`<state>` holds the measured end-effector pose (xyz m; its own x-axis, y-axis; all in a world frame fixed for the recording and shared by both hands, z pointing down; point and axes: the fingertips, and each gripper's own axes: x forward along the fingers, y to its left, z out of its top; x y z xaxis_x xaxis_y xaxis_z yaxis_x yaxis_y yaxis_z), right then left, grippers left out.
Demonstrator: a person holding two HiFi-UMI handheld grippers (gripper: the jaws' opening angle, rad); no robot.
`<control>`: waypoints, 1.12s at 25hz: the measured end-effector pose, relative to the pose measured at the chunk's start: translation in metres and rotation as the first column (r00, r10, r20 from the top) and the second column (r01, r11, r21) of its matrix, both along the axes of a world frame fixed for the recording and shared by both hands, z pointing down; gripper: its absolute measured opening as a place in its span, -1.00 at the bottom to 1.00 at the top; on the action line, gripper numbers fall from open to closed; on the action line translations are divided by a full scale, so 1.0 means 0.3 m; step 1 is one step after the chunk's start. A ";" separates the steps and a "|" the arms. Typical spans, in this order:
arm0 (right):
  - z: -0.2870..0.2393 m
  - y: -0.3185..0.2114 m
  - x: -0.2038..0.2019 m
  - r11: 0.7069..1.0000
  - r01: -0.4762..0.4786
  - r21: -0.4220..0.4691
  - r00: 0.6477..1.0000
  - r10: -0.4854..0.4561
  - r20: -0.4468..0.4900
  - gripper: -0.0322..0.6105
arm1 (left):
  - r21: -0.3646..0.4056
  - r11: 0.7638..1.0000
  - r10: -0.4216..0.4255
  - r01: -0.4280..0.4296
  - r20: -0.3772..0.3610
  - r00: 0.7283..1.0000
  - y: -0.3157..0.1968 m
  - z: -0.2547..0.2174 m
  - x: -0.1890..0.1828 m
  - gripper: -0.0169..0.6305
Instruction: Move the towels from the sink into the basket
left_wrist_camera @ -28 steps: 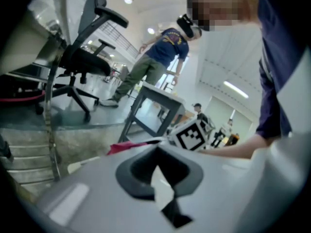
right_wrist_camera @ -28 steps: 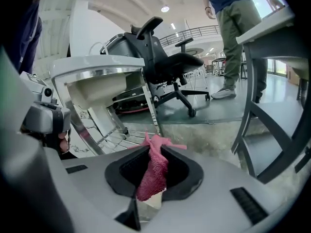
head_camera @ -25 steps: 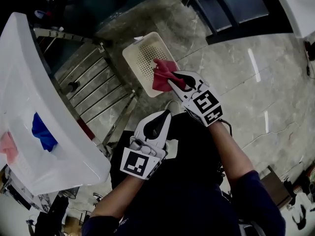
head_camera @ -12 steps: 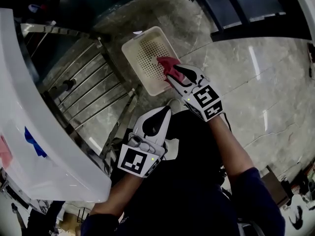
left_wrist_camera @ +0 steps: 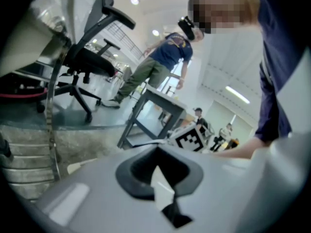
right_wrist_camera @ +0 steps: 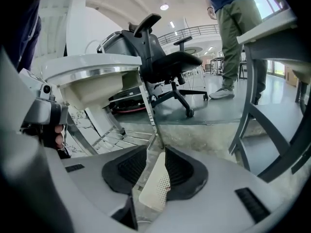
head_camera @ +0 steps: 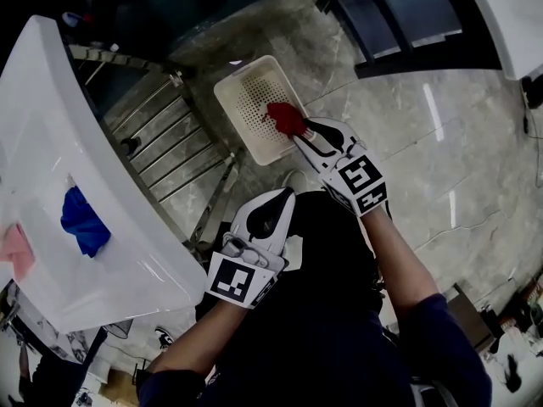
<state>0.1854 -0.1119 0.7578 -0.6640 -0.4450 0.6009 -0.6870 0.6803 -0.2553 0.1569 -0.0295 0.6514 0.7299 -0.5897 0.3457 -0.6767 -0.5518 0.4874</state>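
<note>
No legible text, brand, number or label anywhere in view. Only printed signs are the black-and-white square markers, one on the cube [head_camera: 233, 282] of the left gripper [head_camera: 282, 197] and one on the cube [head_camera: 363, 185] of the right gripper [head_camera: 304, 136]: pure block patterns, no letters or digits. In the left gripper view, the pale print on a bystander's dark shirt [left_wrist_camera: 175, 45] is too blurred to read.

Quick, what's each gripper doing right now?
Left gripper: closed, holding nothing.
Right gripper: just opened, empty; the red towel lies in the basket.
</note>
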 end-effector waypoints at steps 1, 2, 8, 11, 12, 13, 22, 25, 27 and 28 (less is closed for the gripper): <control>-0.029 0.000 0.001 1.000 -0.003 0.005 1.000 0.003 -0.001 -0.54 | 0.004 1.000 0.002 -0.002 -0.004 1.000 0.004 -0.028 0.002 -0.94; -0.059 -0.001 0.002 1.000 -0.006 0.011 1.000 0.006 -0.001 -0.56 | 0.006 1.000 0.004 -0.004 -0.011 1.000 0.009 -0.055 0.004 -0.94; -0.264 0.009 0.002 0.999 -0.009 0.053 1.000 0.009 0.007 -0.61 | 0.017 1.000 -0.008 0.008 -0.035 0.999 0.041 -0.215 0.011 -0.94; -0.364 0.023 0.007 0.998 -0.011 0.068 1.000 0.010 0.011 -0.64 | 0.032 0.999 -0.011 0.013 -0.034 0.999 0.051 -0.305 0.005 -0.94; -0.396 0.027 0.007 0.997 -0.012 0.072 1.000 0.011 0.013 -0.65 | 0.036 0.999 -0.014 0.015 -0.032 0.999 0.055 -0.333 0.000 -0.94; -0.428 0.031 0.007 0.997 -0.013 0.077 1.000 0.011 0.016 -0.65 | 0.040 0.999 -0.017 0.018 -0.029 0.999 0.060 -0.361 -0.004 -0.94; -0.729 0.052 0.015 0.991 -0.025 0.131 0.999 0.019 0.045 -0.72 | 0.097 0.994 -0.055 0.055 -0.003 0.998 0.072 -0.634 -0.036 -0.94; -0.826 0.051 0.019 0.989 -0.023 0.149 0.999 0.016 0.049 -0.76 | 0.123 0.990 -0.072 0.071 0.003 0.997 0.061 -0.723 -0.054 -0.94; -0.881 0.050 0.018 0.986 -0.020 0.163 0.999 0.013 0.048 -0.76 | 0.138 0.987 -0.082 0.080 0.005 0.997 0.057 -0.773 -0.069 -0.94; -0.906 0.049 0.016 0.985 -0.019 0.172 0.999 0.011 0.048 -0.77 | 0.145 0.986 -0.086 0.084 0.005 0.996 0.057 -0.794 -0.077 -0.94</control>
<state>0.1902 -0.0971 0.4861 -0.6817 -0.5494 0.4832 -0.6878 0.7064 -0.1671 0.1337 -0.0124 0.4131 0.6714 -0.6940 0.2598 -0.7292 -0.5562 0.3986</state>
